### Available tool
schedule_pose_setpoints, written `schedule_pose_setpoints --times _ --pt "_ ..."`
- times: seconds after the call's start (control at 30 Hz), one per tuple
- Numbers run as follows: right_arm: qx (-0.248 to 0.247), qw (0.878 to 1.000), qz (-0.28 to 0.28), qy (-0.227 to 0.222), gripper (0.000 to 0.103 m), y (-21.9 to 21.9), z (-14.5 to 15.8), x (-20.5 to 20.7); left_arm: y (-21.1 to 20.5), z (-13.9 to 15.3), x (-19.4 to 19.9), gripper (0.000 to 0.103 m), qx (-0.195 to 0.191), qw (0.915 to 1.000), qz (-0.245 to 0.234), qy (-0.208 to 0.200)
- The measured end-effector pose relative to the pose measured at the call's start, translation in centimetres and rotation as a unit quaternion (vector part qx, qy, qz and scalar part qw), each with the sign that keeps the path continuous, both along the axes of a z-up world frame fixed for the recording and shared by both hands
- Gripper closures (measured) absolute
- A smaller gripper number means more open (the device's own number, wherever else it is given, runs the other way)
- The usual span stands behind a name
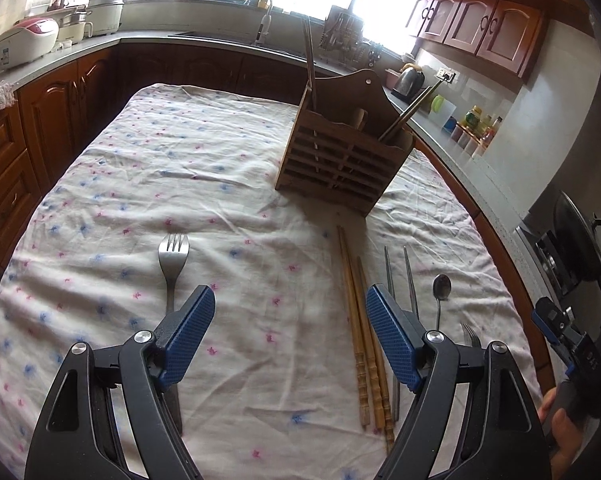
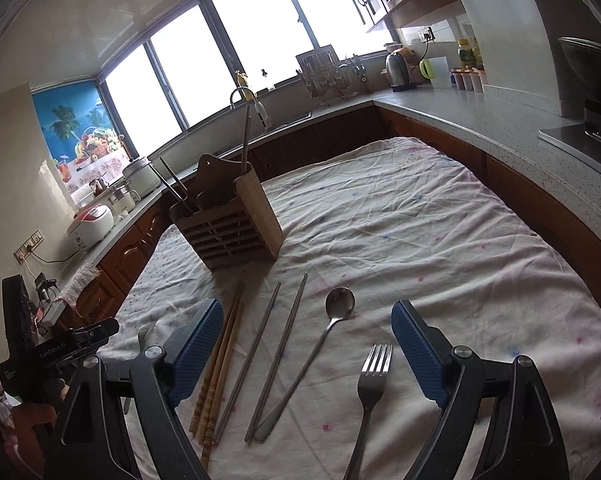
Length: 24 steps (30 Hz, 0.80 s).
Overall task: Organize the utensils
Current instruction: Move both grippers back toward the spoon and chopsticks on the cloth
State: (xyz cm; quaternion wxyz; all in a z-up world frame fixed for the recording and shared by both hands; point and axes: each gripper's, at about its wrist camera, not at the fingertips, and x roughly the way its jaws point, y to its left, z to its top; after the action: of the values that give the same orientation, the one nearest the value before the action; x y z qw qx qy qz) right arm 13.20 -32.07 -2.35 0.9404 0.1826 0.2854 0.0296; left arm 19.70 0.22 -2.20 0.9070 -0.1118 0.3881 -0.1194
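A table covered with a wrinkled white cloth (image 1: 204, 168) dotted with small pink and blue flowers stands in a kitchen with dark wooden cabinets. Toward the far side of the table stands a slatted wooden utensil holder (image 1: 340, 164) with a tall arched back. A long metal handle rises upright from one end of it, and a pair of dark chopsticks leans out of the other end.

The left gripper (image 1: 290, 336) hovers low over the cloth with its blue-padded fingers spread wide and holding nothing. A fork (image 1: 173, 258) lies on the cloth just beside its left finger, tines pointing away.

The right gripper (image 2: 308, 350) also hangs above the table, fingers wide apart and empty. Below and between its fingers lie, from left to right, wooden chopsticks (image 2: 220, 364), two metal chopsticks (image 2: 270, 354), a spoon (image 2: 332, 322) with its bowl facing up, and a second fork (image 2: 372, 384). The spoon's handle seems to cross or touch the end of the nearest metal chopstick, though that is hard to judge.
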Motion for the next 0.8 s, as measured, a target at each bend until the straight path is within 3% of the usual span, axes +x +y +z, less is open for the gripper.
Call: schedule_pose_setpoints --times 0.33,0.47,0.57,0.63,0.8 --pt "0.004 1.000 -0.003 0.013 0.015 -0.5 -0.9 0.1 -1.8 -0.3 0.8 0.023 0.012 0.9997 -0.017 0.012" --pt "0.002 1.000 -0.002 0.018 0.016 -0.5 -1.0 0.8 -3.6 -0.8 1.9 0.024 0.040 0.9981 -0.040 0.023" --pt "0.002 1.000 0.002 0.029 0.016 -0.5 -1.2 1.8 -4.9 -1.2 3.0 0.034 0.053 0.9964 -0.057 0.032" --pt "0.001 0.999 0.003 0.038 0.020 -0.5 -1.6 2.5 -5.6 -1.5 3.9 0.046 0.056 0.9952 -0.069 0.040" --pt "0.010 0.998 0.008 0.068 0.034 -0.6 -2.7 4.6 -7.3 -2.1 6.1 0.062 0.061 0.9928 -0.090 0.050"
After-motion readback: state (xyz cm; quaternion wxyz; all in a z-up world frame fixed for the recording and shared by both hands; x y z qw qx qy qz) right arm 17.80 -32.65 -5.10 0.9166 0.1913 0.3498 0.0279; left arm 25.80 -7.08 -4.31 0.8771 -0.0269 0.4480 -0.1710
